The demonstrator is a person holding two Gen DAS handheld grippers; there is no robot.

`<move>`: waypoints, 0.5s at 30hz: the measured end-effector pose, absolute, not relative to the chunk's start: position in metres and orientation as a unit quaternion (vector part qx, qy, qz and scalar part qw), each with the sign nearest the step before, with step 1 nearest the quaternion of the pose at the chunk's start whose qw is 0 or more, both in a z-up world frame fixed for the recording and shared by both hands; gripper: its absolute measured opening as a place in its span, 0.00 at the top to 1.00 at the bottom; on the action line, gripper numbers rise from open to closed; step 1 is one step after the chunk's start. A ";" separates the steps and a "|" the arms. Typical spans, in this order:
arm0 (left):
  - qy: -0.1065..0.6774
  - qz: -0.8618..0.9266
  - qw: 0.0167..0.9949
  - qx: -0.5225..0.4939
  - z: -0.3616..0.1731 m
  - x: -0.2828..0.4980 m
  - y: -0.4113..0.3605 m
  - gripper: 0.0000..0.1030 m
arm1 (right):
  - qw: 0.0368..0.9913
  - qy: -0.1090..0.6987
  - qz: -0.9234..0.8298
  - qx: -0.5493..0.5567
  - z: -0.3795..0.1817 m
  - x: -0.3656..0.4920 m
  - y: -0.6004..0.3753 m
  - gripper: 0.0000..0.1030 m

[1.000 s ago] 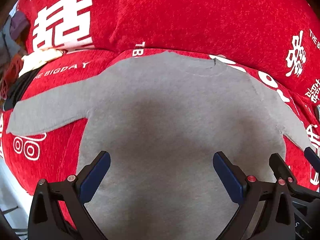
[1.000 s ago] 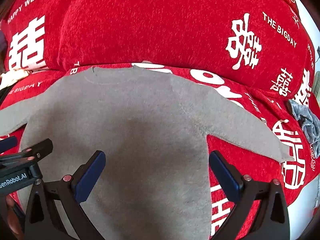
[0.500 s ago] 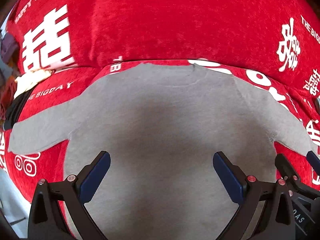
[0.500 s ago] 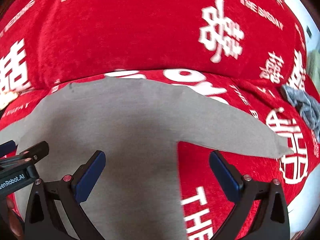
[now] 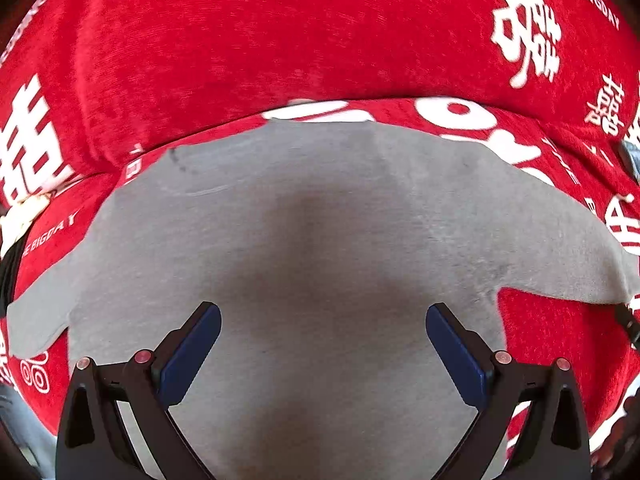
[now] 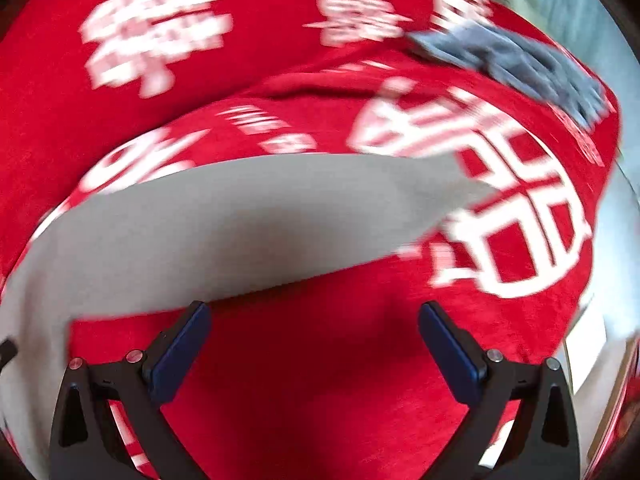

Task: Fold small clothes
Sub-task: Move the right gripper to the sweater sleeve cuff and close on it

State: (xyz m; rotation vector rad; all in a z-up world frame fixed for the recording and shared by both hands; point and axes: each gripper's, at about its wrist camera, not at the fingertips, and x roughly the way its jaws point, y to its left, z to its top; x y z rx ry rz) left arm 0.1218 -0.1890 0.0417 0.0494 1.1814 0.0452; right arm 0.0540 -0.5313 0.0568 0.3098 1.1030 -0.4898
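A grey long-sleeved top (image 5: 320, 232) lies flat on a red sofa seat, collar toward the backrest, both sleeves spread out. My left gripper (image 5: 323, 320) hovers open over the top's body, nothing between its blue pads. In the blurred right wrist view, the top's right sleeve (image 6: 248, 216) stretches across the seat, its cuff pointing right. My right gripper (image 6: 314, 318) is open over the red cover just below that sleeve, holding nothing.
The red sofa cover (image 5: 280, 40) with white lettering rises as a backrest behind the top. A crumpled blue-grey cloth (image 6: 516, 64) lies at the far right of the seat. Pale and dark clothes (image 5: 16, 224) sit at the left edge.
Both views have swung to the right. The right gripper has moved off the top's body to the area below the right sleeve. Both grippers stay open.
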 end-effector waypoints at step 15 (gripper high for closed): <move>0.570 0.025 0.821 0.032 0.012 0.175 -0.229 0.00 | 0.830 0.454 -0.184 0.265 0.045 0.088 -0.617 0.94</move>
